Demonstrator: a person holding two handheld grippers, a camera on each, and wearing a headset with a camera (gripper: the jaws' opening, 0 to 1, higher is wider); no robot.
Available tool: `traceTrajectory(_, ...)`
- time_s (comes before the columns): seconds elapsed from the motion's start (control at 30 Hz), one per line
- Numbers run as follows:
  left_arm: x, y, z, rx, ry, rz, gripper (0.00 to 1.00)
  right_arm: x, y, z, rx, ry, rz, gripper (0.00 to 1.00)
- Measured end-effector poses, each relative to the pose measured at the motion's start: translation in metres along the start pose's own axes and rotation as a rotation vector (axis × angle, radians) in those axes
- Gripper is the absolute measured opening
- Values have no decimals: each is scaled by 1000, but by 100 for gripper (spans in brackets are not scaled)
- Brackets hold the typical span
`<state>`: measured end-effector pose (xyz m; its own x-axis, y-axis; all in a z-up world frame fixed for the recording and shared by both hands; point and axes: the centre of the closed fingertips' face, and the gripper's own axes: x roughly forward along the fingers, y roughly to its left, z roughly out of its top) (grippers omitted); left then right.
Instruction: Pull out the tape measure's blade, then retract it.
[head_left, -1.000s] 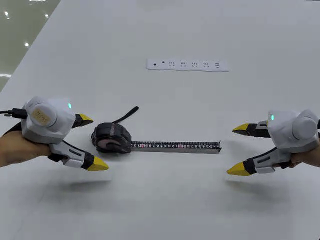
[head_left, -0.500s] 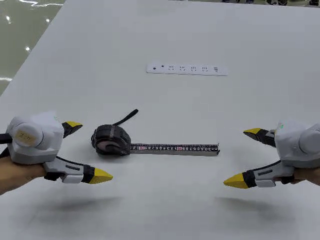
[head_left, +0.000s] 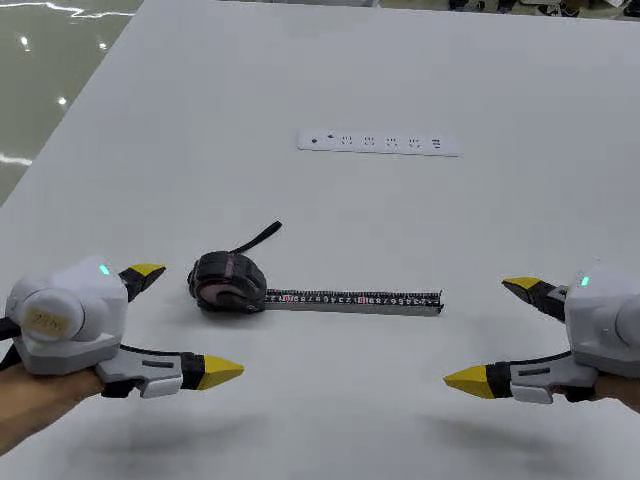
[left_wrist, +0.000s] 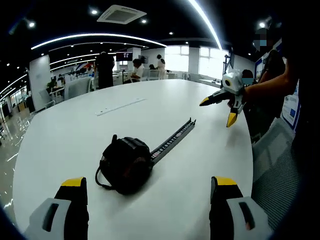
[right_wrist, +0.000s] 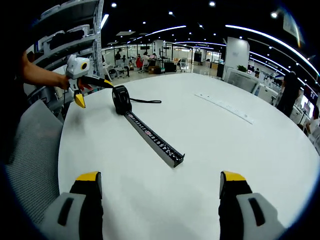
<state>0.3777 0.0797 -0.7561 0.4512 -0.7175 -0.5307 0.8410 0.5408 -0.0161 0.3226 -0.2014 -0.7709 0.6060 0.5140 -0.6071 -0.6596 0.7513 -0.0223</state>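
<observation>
tape measure: on table, blade extended | left gripper: released, near tape measure | right gripper: released, off blade tip | head view: power strip beyond | left gripper view: people behind

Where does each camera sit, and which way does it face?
Head view: on the headset, facing forward and down at the table; left gripper and right gripper show, both open.
Left gripper view: on the left gripper, facing the tape measure; own jaws at the bottom, right gripper beyond.
Right gripper view: on the right gripper, facing the blade end-on; own jaws at the bottom, left gripper beyond.
Shared: the gripper views face each other along the blade.
</observation>
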Motion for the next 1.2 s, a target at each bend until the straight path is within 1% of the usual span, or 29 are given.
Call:
traceTrajectory(0.03,-1,0,1,1,-7,12,100,-1,1,0,1,-1,-5,100)
traceTrajectory(0.1,-2,-3,2,-6,-18,19,100,-2,5,1,13,-9,-14,100)
traceTrajectory(0.17,-4,-4,3,-7,-25,36,100,-3,3,1,13,-14,-29,100)
traceTrajectory(0.27,-5,-4,4,-23,-37,55,100,-4,5,1,32,-14,-52,99)
traceTrajectory(0.3,-5,-4,4,-29,-39,69,100,-4,6,1,34,-18,-55,99)
traceTrajectory(0.37,-6,-4,3,-64,-42,91,100,-4,9,2,48,-27,-69,99)
traceTrajectory(0.43,-7,-5,3,-73,-52,110,100,-4,13,3,57,-33,-83,98)
traceTrajectory(0.47,-7,-6,2,-79,-49,116,100,-4,15,4,67,-36,-97,98)
traceTrajectory(0.53,-6,-8,2,-81,-42,126,100,-4,18,4,78,-38,-109,98)
traceTrajectory(0.57,-6,-9,3,-75,-42,139,100,-4,21,4,83,-41,-115,98)
traceTrajectory(0.7,-7,-9,3,-74,-43,144,100,-4,21,4,84,-42,-118,97)
traceTrajectory(0.8,-8,-9,6,-114,-58,171,100,-5,30,5,95,-42,-134,97)
traceTrajectory(0.83,-11,-14,6,-130,-70,197,100,-7,37,10,115,-57,-161,97)
traceTrajectory(0.9,-12,-16,7,-128,-78,207,100,-8,40,13,112,-60,-179,97)
traceTrajectory(0.97,-12,-17,8,-127,-76,200,100,-7,44,14,112,-61,-180,96)
traceTrajectory(1.03,-13,-19,9,-128,-75,204,100,-7,47,15,114,-61,-187,96)
traceTrajectory(1.07,-14,-17,11,-116,-79,223,100,-7,49,15,116,-61,-187,96)
traceTrajectory(1.17,-15,-21,15,-112,-90,225,100,-8,53,16,128,-64,-200,95)
traceTrajectory(1.2,-15,-22,14,-111,-90,228,100,-8,54,17,135,-67,-201,95)
